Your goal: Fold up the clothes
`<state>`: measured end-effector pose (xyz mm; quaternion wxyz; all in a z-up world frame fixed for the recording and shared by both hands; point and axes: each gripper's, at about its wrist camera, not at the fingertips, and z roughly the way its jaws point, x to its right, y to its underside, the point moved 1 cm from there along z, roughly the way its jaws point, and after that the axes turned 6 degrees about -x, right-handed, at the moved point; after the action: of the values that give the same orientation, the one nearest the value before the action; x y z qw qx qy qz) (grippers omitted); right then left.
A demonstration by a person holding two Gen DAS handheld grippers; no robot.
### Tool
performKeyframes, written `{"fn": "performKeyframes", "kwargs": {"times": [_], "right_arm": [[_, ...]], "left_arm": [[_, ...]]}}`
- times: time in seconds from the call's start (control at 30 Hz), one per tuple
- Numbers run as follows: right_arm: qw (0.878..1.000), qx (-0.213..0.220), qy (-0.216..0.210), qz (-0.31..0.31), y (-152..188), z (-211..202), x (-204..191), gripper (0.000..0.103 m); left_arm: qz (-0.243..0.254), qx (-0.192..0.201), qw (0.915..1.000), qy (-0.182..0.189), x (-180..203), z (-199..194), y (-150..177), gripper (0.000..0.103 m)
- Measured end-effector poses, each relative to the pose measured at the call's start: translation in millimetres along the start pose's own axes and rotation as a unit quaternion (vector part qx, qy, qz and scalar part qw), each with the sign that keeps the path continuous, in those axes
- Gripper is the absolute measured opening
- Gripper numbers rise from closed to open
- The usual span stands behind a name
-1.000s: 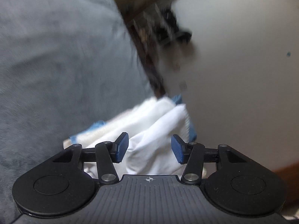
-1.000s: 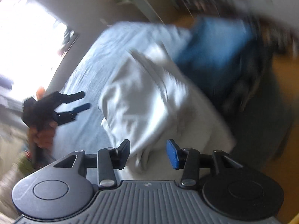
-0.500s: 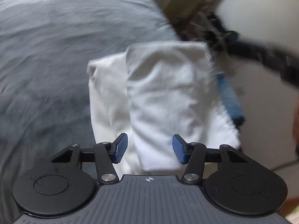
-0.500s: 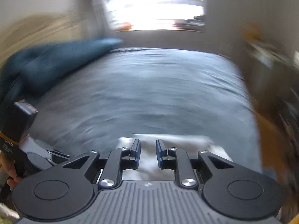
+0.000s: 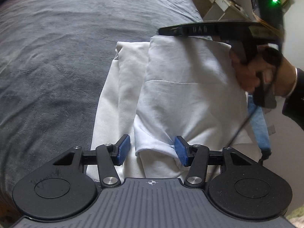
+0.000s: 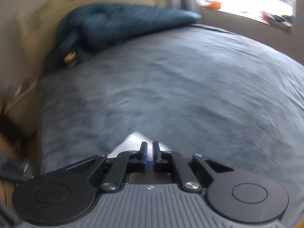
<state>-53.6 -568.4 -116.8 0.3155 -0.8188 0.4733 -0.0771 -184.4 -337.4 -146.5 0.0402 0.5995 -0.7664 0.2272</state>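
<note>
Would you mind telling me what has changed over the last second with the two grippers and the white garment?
The right gripper has swung from facing the crumpled white garment to its far edge, and its jaws are closing there with white cloth between them. The garment now lies folded flat on the grey bedspread. The left gripper has come over the near edge. Unchanged: its jaws remain open, gripping nothing.

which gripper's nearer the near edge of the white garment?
Left. The left gripper straddles the white garment at its near edge, jaws open. The right gripper, jaws closing, is at the far edge.

Bare grey bedspread [image 5: 57,66] leftward
</note>
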Motion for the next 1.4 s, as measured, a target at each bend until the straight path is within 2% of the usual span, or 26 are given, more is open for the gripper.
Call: {"fn": "performKeyframes", "kwargs": {"times": [0.07, 0.1, 0.17, 0.27, 0.37, 0.43, 0.6, 0.7, 0.73, 0.8, 0.93, 1.07, 1.17, 1.27, 1.3, 1.4], "right_arm": [[0.999, 0.012, 0.031, 0.036, 1, -11, 19, 0.007], [0.998, 0.025, 0.033, 0.055, 3, -24, 26, 0.007], [0.993, 0.069, 0.044, 0.088, 13, -69, 38, 0.007], [0.985, 0.116, 0.063, 0.110, 36, -144, 44, 0.009], [0.982, 0.119, 0.071, 0.125, 70, -195, 38, 0.009], [0.982, 0.110, 0.080, 0.130, 87, -204, 29, 0.009], [0.983, 0.095, 0.084, 0.132, 96, -156, 16, 0.009], [0.985, 0.067, 0.099, 0.127, 95, -102, 17, 0.009], [0.983, 0.047, 0.116, 0.132, 99, -87, 17, 0.009], [0.981, 0.037, 0.122, 0.145, 106, -67, 21, 0.009], [0.976, 0.060, 0.112, 0.175, 108, -86, 24, 0.010], [0.978, 0.080, 0.104, 0.163, 113, -132, 11, 0.010], [0.982, 0.056, 0.094, 0.155, 120, -146, -13, 0.011], [0.986, 0.021, 0.085, 0.144, 130, -131, -41, 0.011], [0.985, 0.008, 0.089, 0.149, 133, -121, -47, 0.011], [0.980, -0.027, 0.113, 0.163, 141, -90, -60, 0.011]], "left_arm": [[0.004, 0.002, 1.0000, -0.005, 2, -2, 1, 0.052], [0.006, 0.004, 1.0000, -0.007, 3, -5, 2, 0.052], [0.007, 0.010, 0.9999, -0.010, 5, -14, 5, 0.052], [0.003, 0.051, 0.9987, 0.002, 2, -41, 2, 0.052], [0.036, 0.087, 0.9956, 0.008, 7, -61, -13, 0.052], [0.074, 0.097, 0.9925, 0.006, 20, -62, -28, 0.052], [0.161, 0.085, 0.9832, -0.014, 62, -22, -64, 0.052], [0.179, 0.068, 0.9811, -0.030, 69, 10, -70, 0.052], [0.177, 0.058, 0.9818, -0.034, 68, 19, -69, 0.052], [0.180, 0.057, 0.9808, -0.047, 68, 27, -65, 0.052], [0.174, 0.064, 0.9813, -0.052, 68, 3, -65, 0.052], [0.235, 0.084, 0.9667, -0.056, 75, -36, -47, 0.052], [0.287, 0.052, 0.9553, -0.047, 82, -38, -18, 0.052], [0.323, 0.013, 0.9448, -0.054, 89, -18, 9, 0.052], [0.326, 0.009, 0.9437, -0.057, 90, -9, 14, 0.052], [0.315, 0.014, 0.9478, -0.044, 88, -3, 15, 0.052]]}}
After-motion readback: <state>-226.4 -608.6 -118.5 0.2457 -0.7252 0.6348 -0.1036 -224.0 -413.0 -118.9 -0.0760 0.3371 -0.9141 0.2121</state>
